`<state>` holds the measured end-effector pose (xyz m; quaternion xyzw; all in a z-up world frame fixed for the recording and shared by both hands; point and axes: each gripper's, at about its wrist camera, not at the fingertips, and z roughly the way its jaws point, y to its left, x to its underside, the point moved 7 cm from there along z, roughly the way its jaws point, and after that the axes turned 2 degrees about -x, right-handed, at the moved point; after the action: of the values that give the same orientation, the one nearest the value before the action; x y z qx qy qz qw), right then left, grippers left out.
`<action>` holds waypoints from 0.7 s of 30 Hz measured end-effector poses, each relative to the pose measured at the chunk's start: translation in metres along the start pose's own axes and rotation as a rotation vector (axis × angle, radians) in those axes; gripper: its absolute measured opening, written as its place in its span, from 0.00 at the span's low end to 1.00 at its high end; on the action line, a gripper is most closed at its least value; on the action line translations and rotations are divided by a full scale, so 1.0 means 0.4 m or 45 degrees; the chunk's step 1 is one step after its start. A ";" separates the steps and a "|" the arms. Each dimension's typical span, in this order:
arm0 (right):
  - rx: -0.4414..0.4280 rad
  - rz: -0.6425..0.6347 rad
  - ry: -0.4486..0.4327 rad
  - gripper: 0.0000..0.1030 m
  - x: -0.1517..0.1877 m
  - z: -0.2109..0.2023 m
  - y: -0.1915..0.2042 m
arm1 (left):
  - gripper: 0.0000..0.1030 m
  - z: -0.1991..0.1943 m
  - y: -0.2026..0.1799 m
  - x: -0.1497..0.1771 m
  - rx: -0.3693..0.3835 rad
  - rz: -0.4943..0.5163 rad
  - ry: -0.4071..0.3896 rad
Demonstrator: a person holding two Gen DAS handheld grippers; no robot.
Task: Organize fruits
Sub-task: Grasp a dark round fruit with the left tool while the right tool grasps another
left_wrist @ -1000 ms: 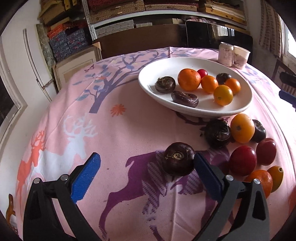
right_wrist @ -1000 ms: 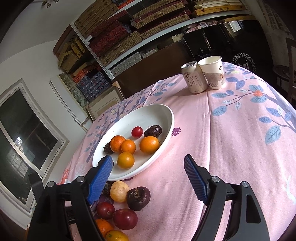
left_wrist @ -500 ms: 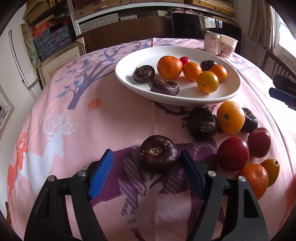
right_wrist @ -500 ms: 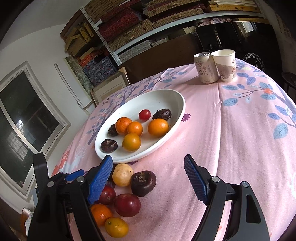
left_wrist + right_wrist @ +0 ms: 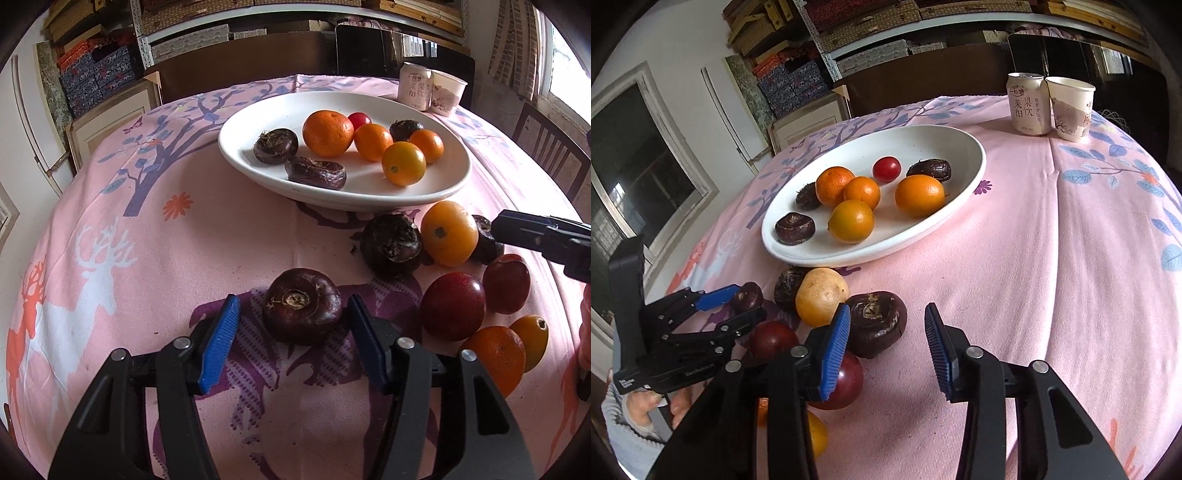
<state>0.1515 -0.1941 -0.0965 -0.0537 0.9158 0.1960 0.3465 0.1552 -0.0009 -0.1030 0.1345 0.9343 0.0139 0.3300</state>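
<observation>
L gripper [image 5: 291, 328]: jaws closing, much narrower than a sec ago, now bracketing a dark water chestnut [image 5: 302, 305] on the pink tablecloth [image 5: 221, 236]. Right pad looks at or almost on its skin, left pad a gap away, so not gripped yet. Means pick #1 is nearly set.

R gripper [image 5: 884, 341]: has swung in toward the loose pile, jaws closing too. Another dark chestnut [image 5: 877, 323] sits between the pads, hard against the left one, clear of the right. Also not held.

Outward: the rest of the pile lies just beside both, incl. a yellow-orange fruit [image 5: 448, 238], red plums [image 5: 452, 304] and a bigger chestnut [image 5: 391, 240]. White plate [image 5: 458, 184] w/ sorted fruit is just beyond the pile. Can [image 5: 1027, 103] and paper cup [image 5: 1071, 109] at the far edge.
</observation>
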 end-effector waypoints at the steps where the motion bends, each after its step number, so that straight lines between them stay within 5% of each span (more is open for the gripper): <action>1: 0.013 -0.022 0.000 0.41 0.001 0.003 0.008 | 0.58 0.000 0.000 0.000 -0.001 0.001 0.000; 21: -0.088 -0.001 0.068 0.40 -0.004 0.042 0.010 | 0.60 0.004 0.007 -0.001 0.006 -0.007 0.002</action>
<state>0.1621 -0.1839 -0.1059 -0.0711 0.9173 0.2260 0.3199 0.1570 0.0015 -0.1036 0.1328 0.9349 0.0111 0.3289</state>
